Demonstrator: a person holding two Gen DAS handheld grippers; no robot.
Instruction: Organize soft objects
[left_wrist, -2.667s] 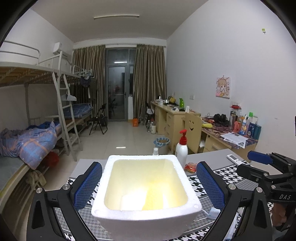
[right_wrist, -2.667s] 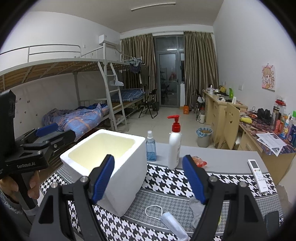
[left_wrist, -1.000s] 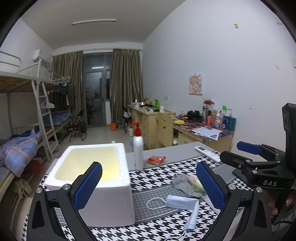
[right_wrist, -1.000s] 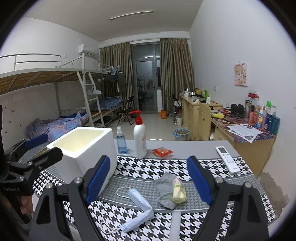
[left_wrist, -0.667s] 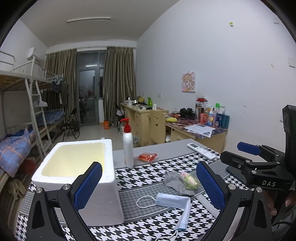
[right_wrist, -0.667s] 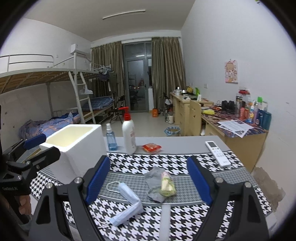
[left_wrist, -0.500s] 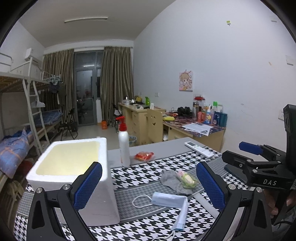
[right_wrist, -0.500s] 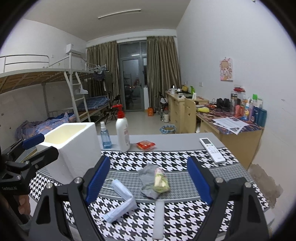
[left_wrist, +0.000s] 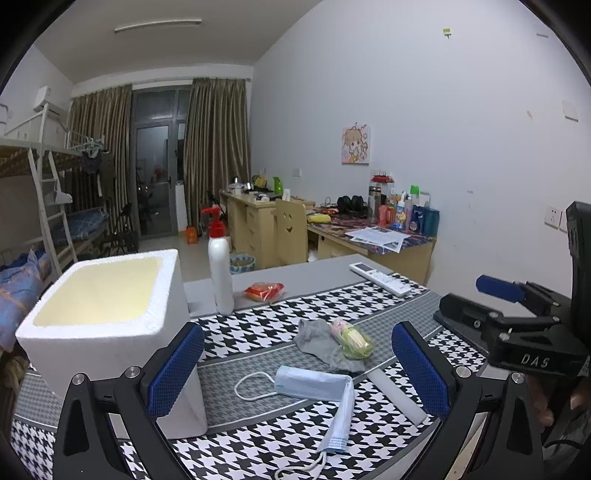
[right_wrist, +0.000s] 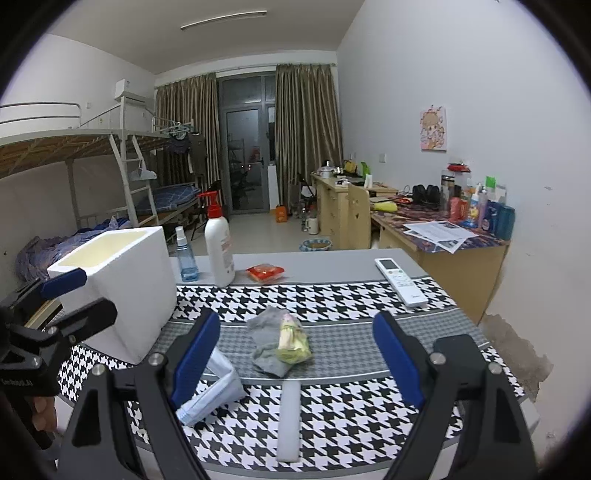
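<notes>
A white foam box (left_wrist: 110, 317) stands open and empty at the table's left; it also shows in the right wrist view (right_wrist: 122, 288). On the houndstooth cloth lie a grey sock (left_wrist: 321, 343) with a small yellow-pink soft toy (left_wrist: 352, 338) on it, a blue face mask (left_wrist: 317, 384) and a white foam stick (left_wrist: 395, 398). In the right wrist view the sock (right_wrist: 266, 347), toy (right_wrist: 293, 339), mask (right_wrist: 214, 395) and stick (right_wrist: 290, 421) lie ahead. My left gripper (left_wrist: 295, 373) is open above the mask. My right gripper (right_wrist: 295, 354) is open above the sock and toy.
A white pump bottle (right_wrist: 219, 251), a blue spray bottle (right_wrist: 184, 254), a red snack packet (right_wrist: 265, 272) and a white remote (right_wrist: 400, 282) lie at the table's back. A wooden desk (right_wrist: 443, 236) with bottles stands right. A bunk bed (right_wrist: 74, 184) stands left.
Both grippers have swung right, away from the foam box, and now face the sock, toy, mask and stick. Both stay open and empty.
</notes>
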